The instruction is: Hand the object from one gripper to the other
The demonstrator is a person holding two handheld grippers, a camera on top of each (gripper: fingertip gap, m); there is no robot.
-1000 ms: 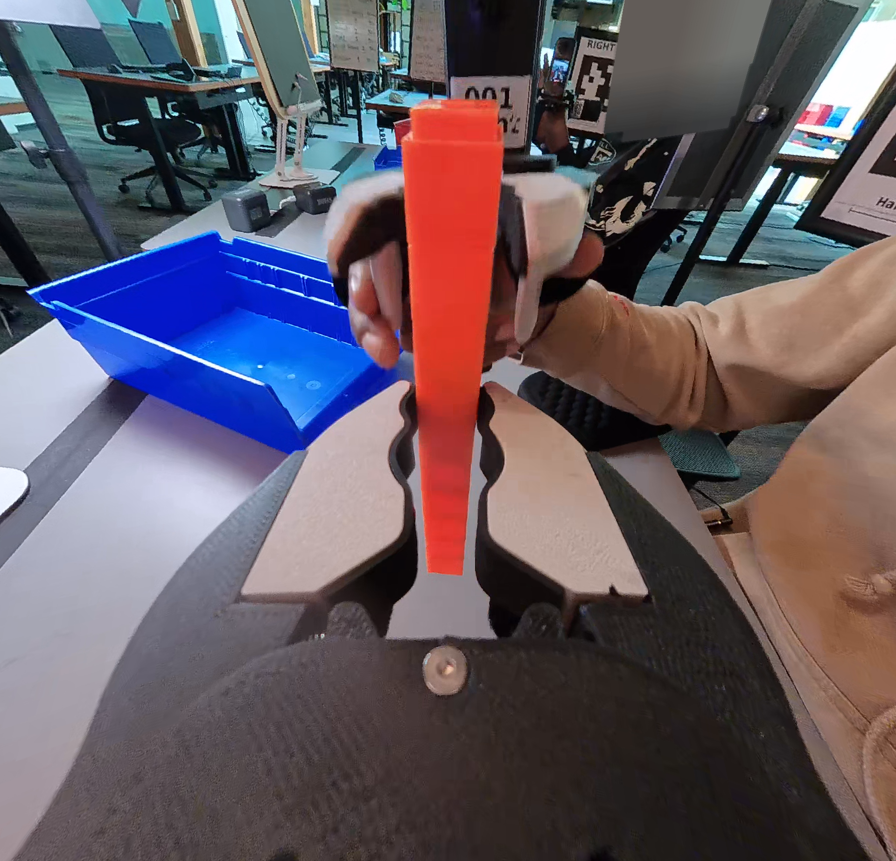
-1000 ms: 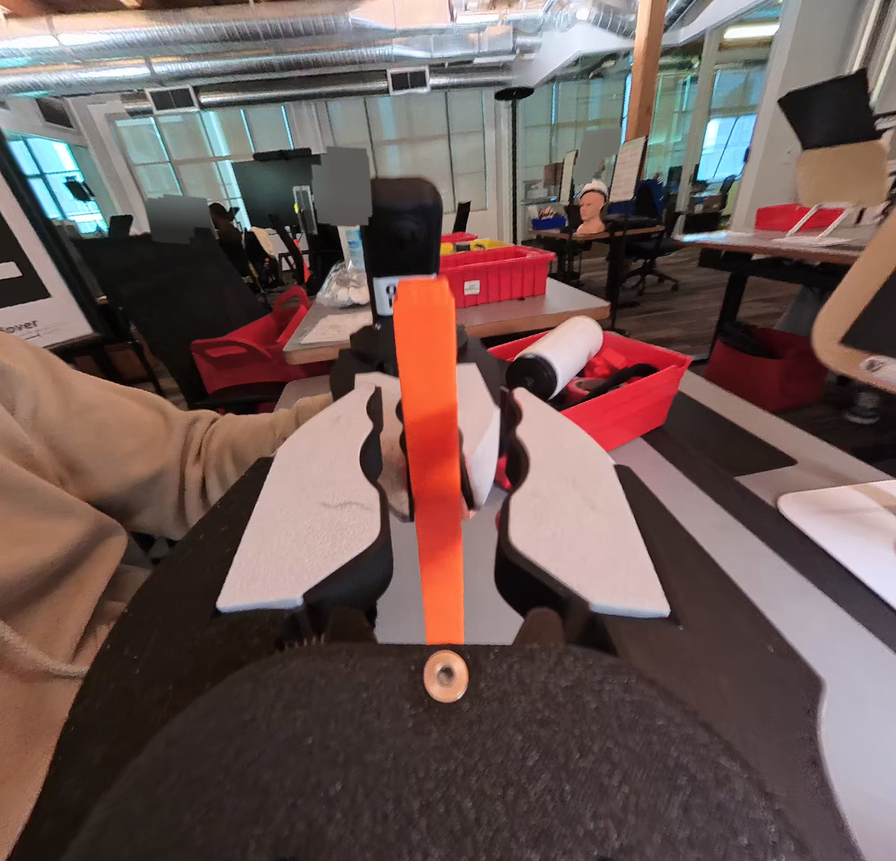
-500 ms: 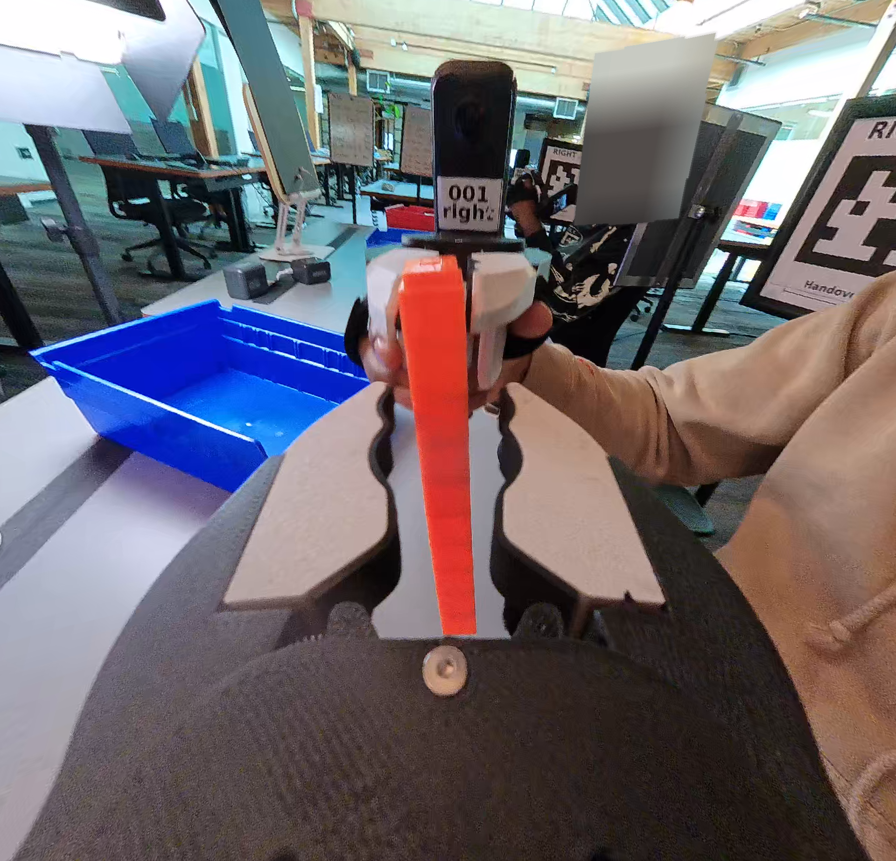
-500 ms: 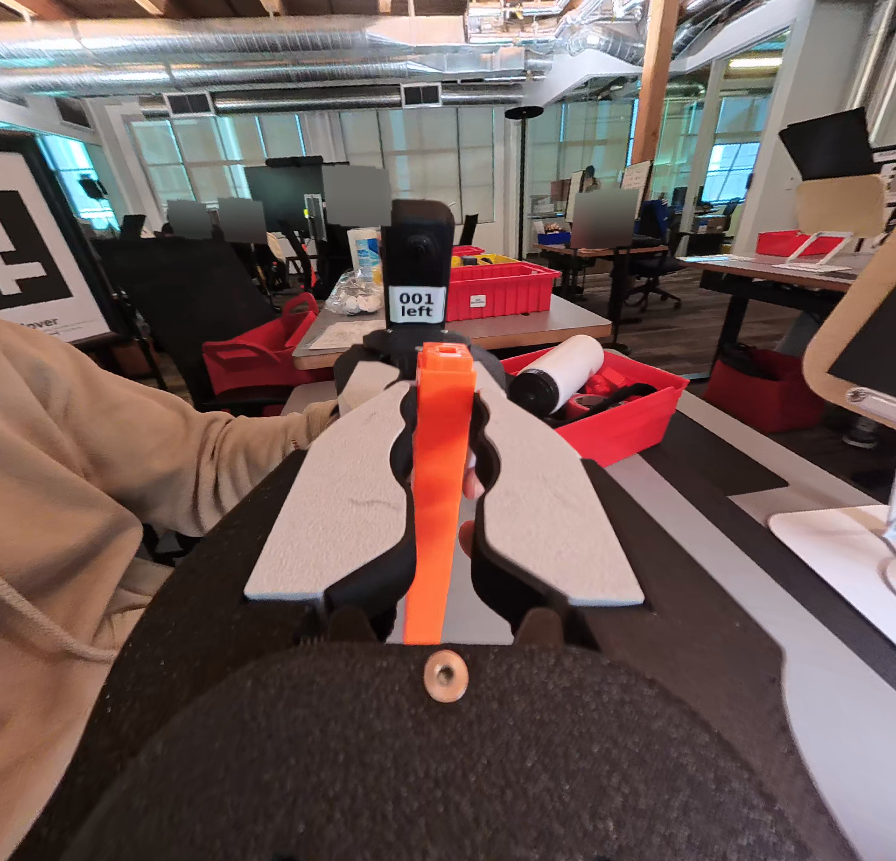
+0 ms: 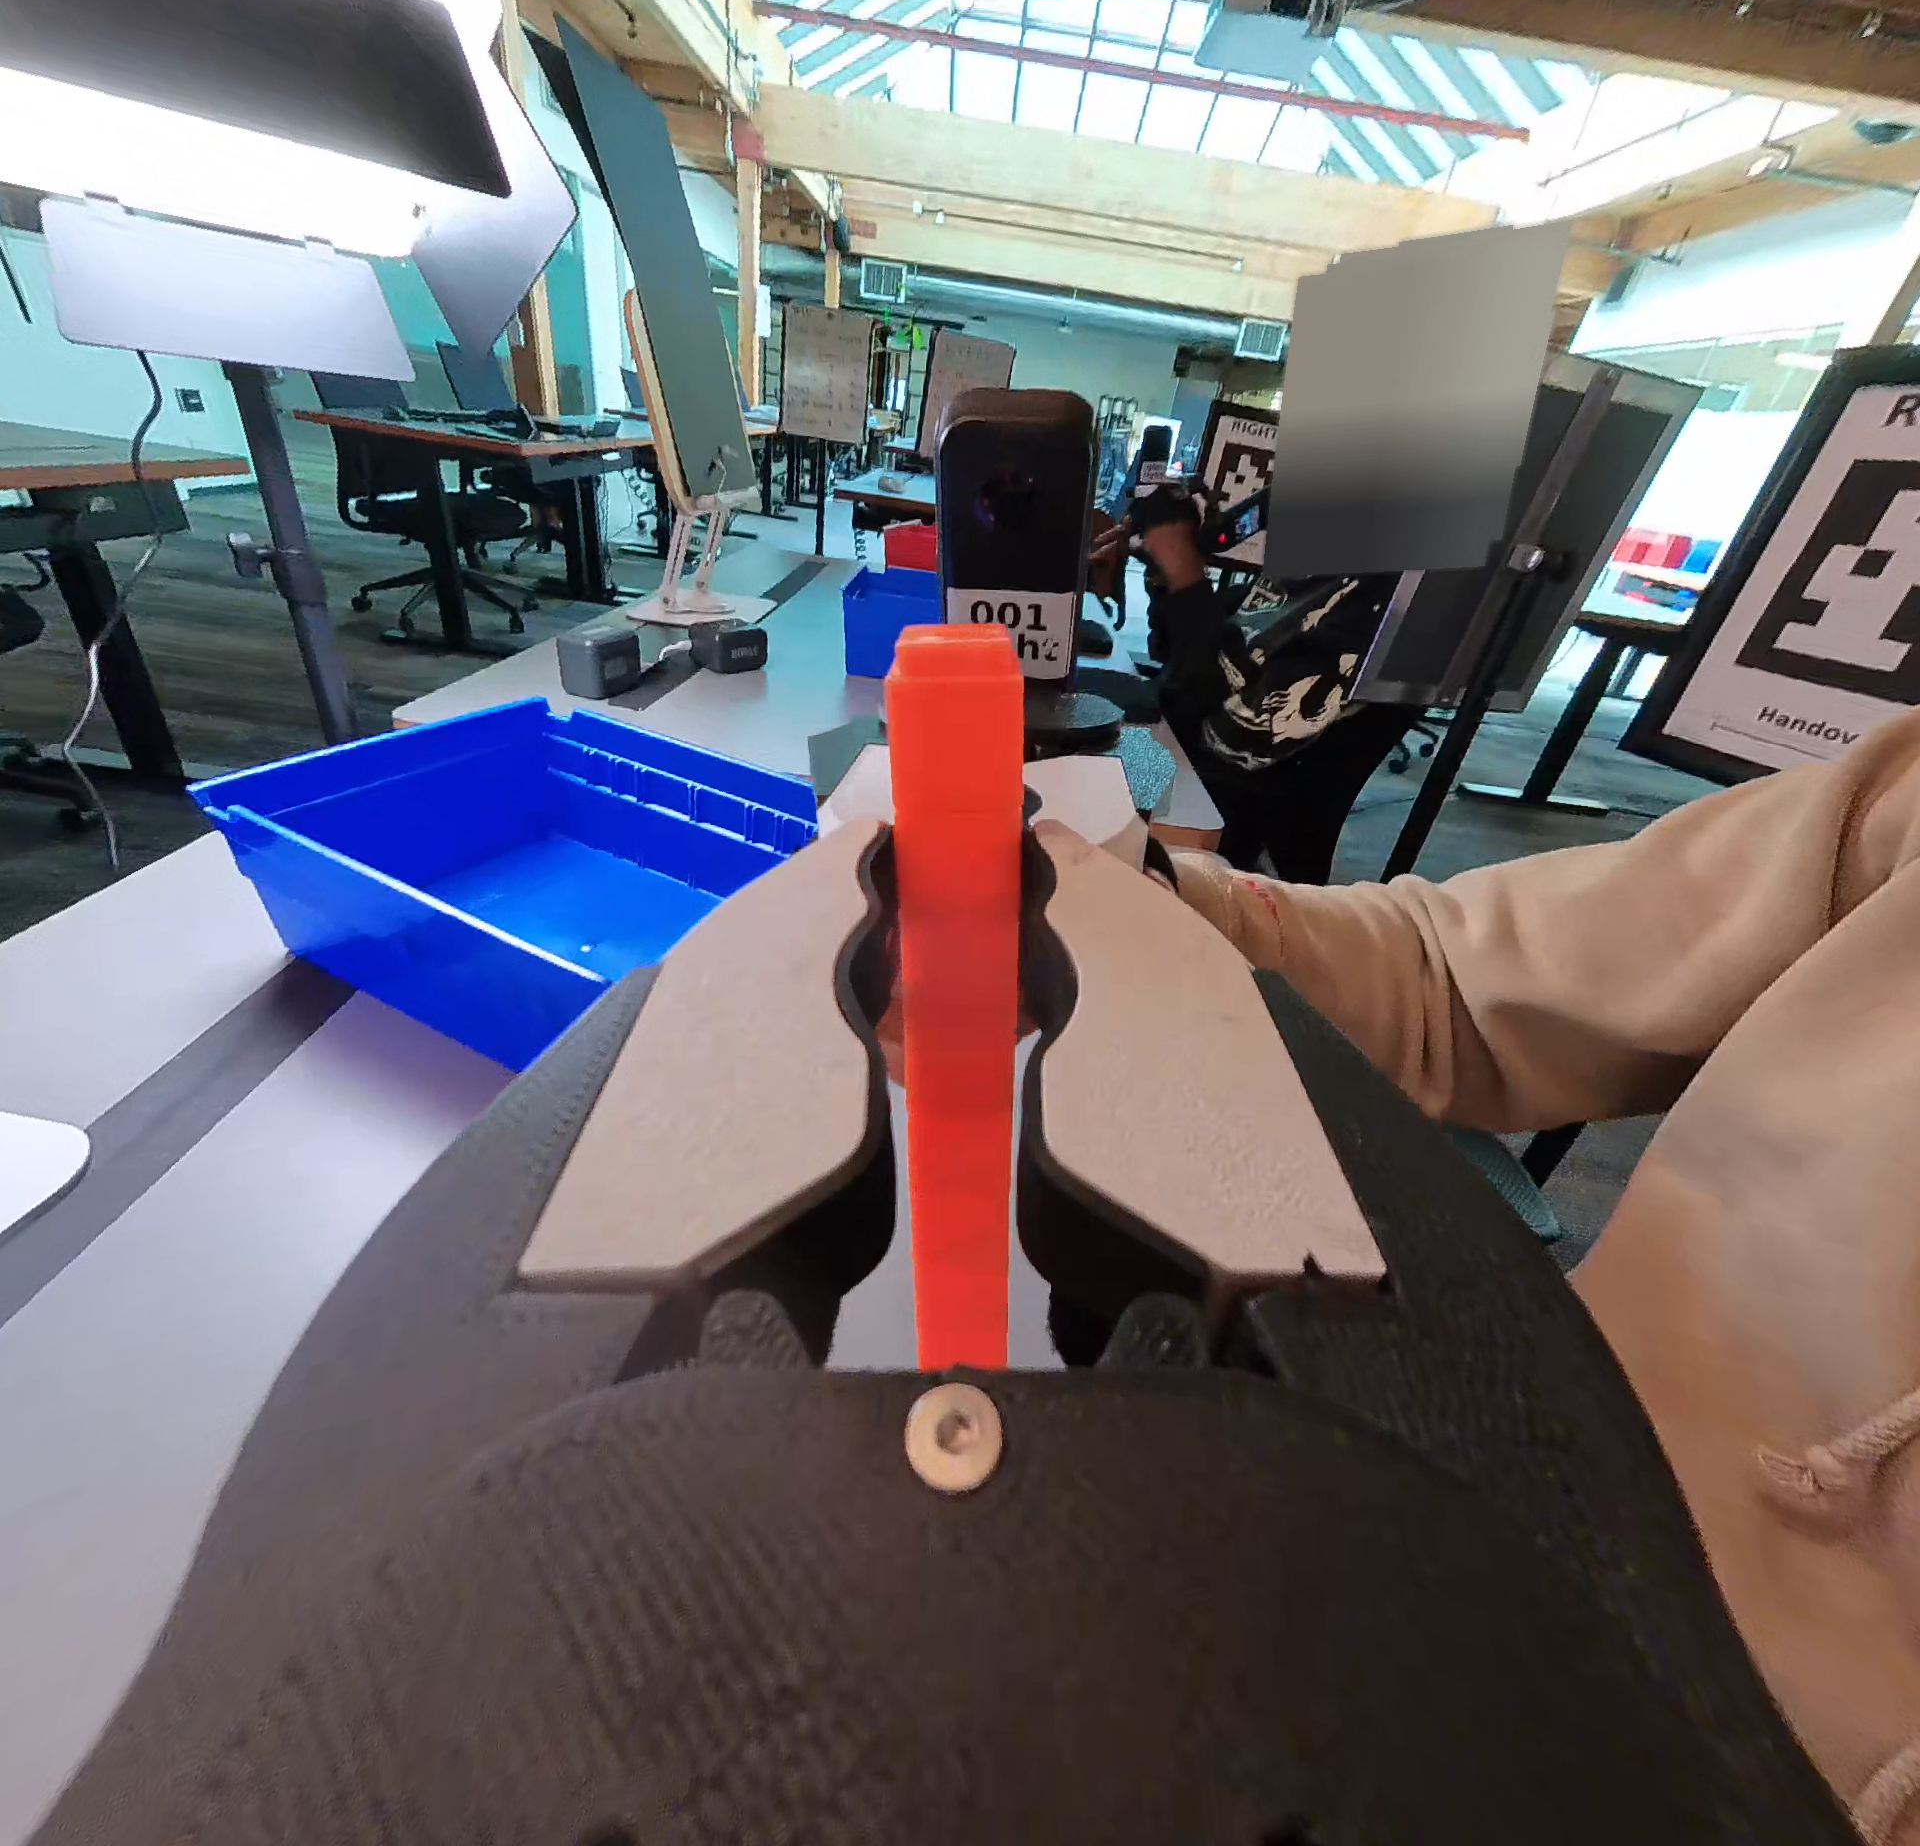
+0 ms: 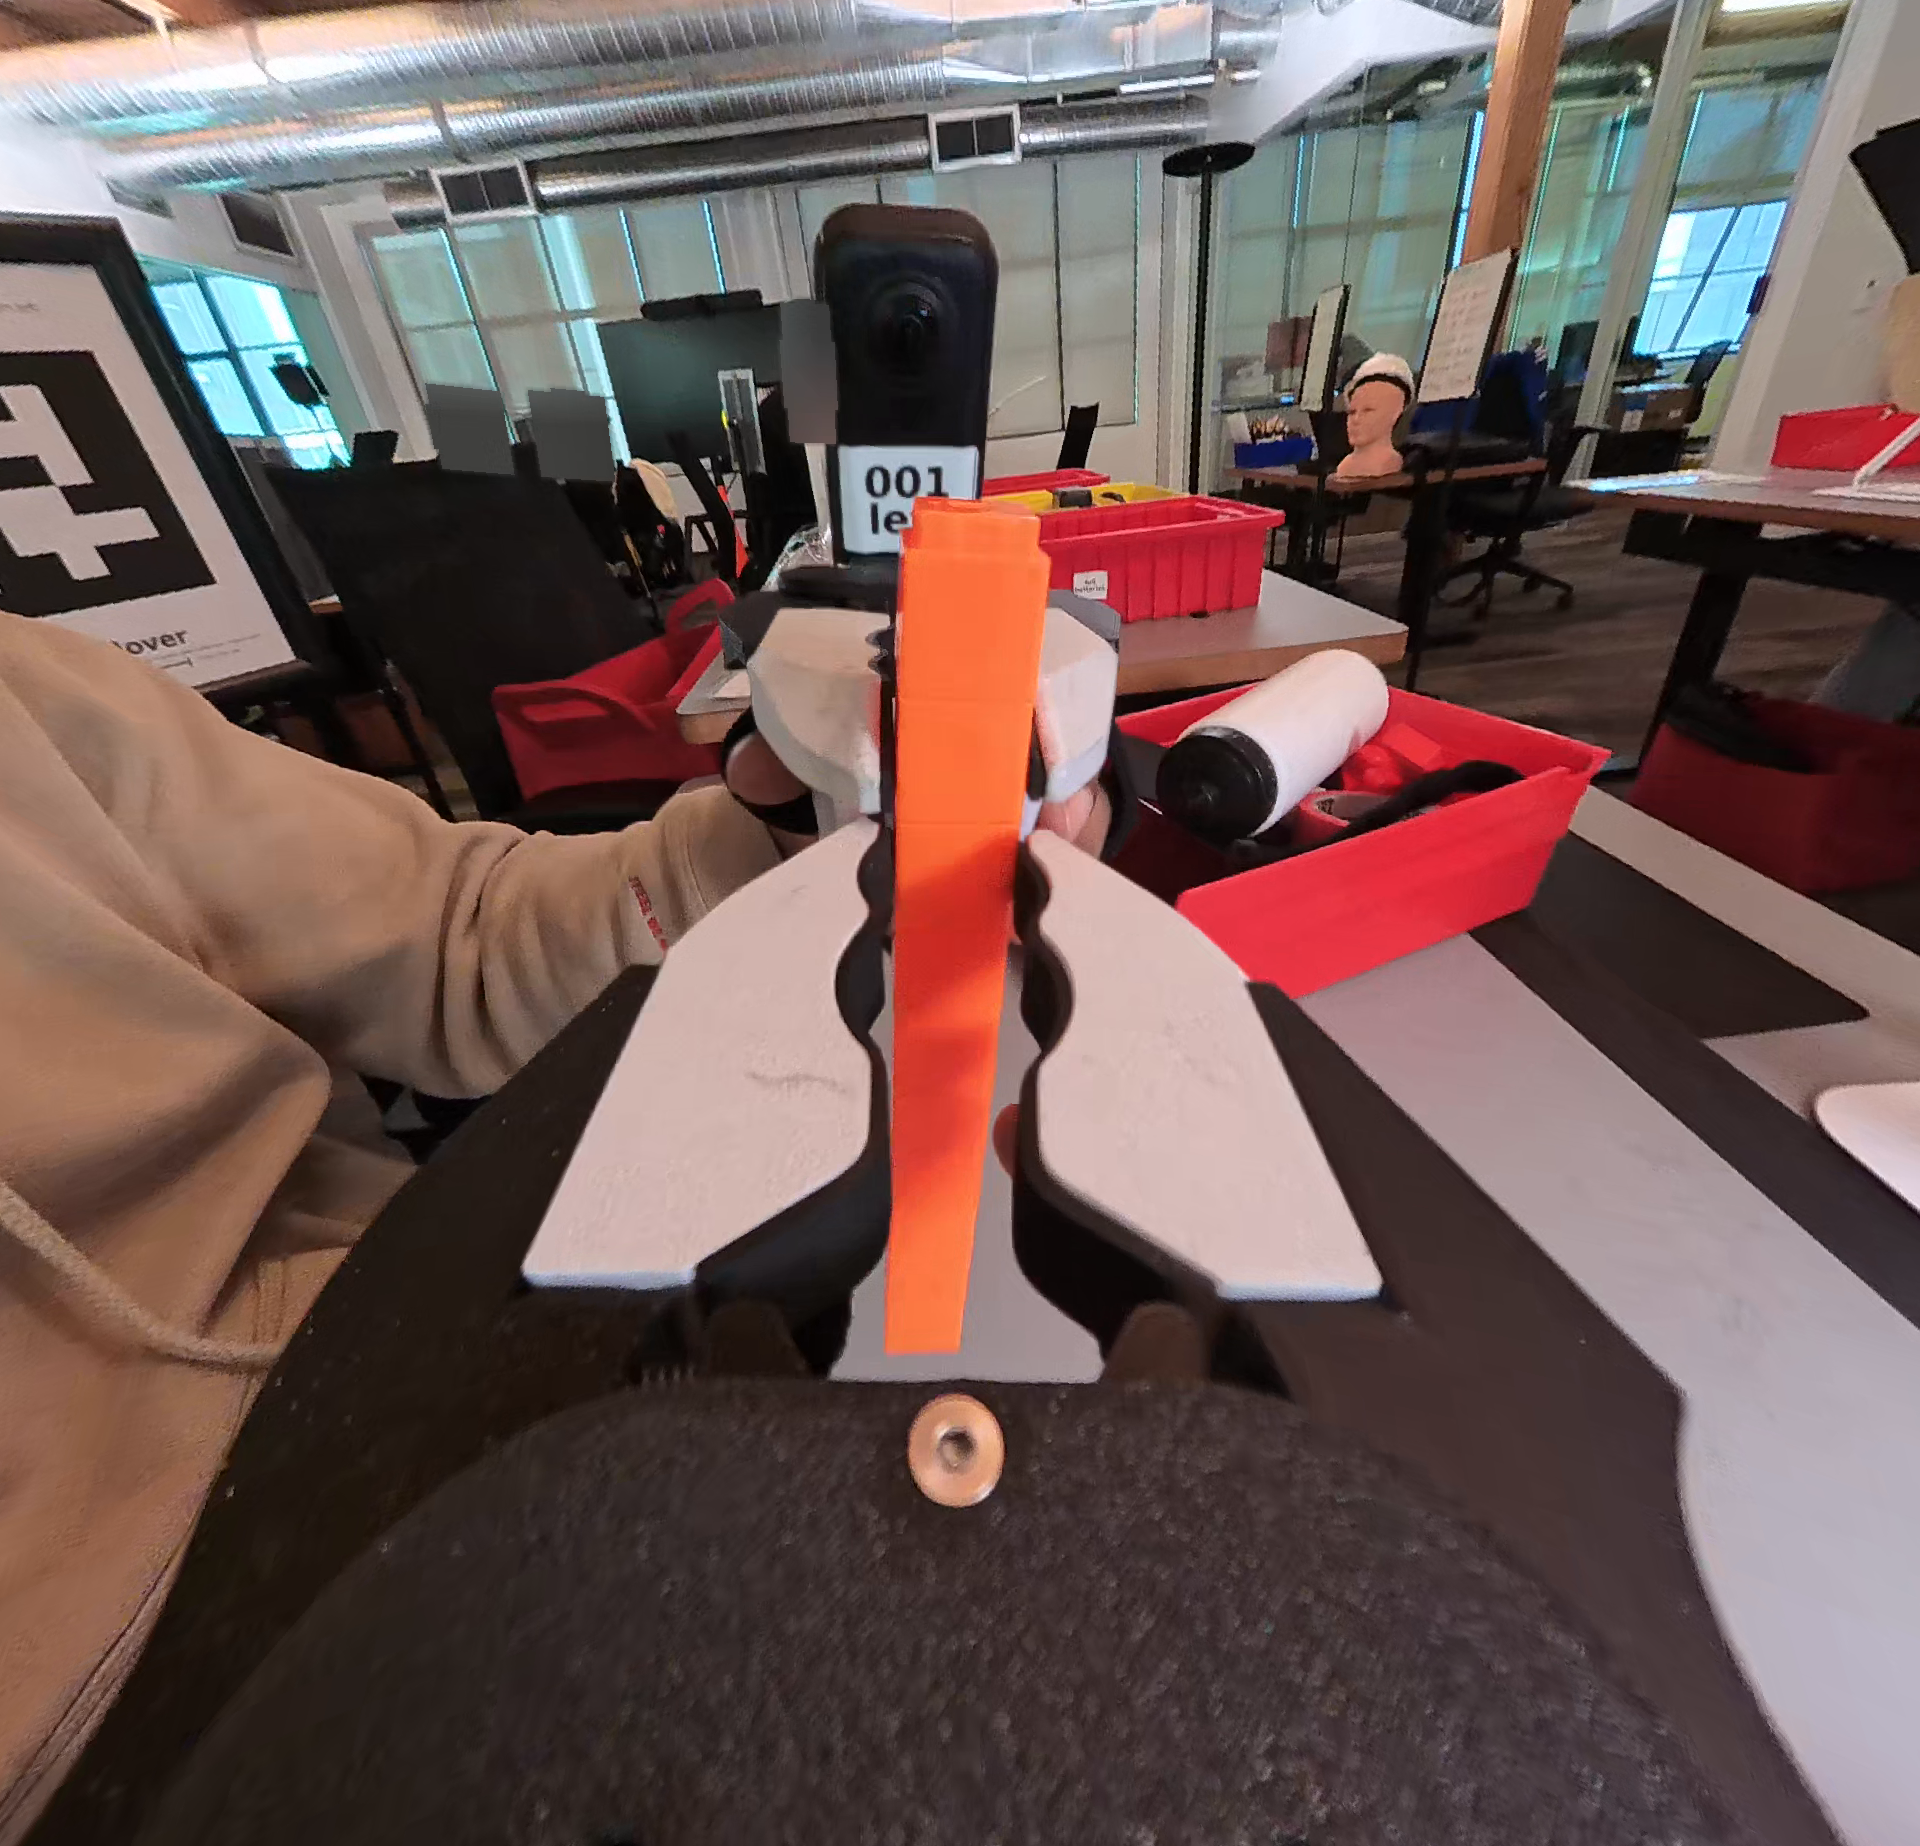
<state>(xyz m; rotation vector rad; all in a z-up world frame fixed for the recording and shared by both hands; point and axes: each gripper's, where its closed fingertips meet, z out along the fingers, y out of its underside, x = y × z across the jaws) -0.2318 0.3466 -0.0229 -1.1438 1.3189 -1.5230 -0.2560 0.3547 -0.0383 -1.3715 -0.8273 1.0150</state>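
Between both claws, above the bench (image 5: 156, 1225), stands an upright orange block bar (image 5: 954, 965): the left claw (image 5: 956, 949) pinches it, and the right claw (image 6: 951, 923) pinches it too.

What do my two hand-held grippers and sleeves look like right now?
Each hand-held gripper, left and right, has pale grey flat fingers with wavy black inner edges on a black textured body with a central silver rivet. Both carry a black camera with a white label. Sleeves are beige.
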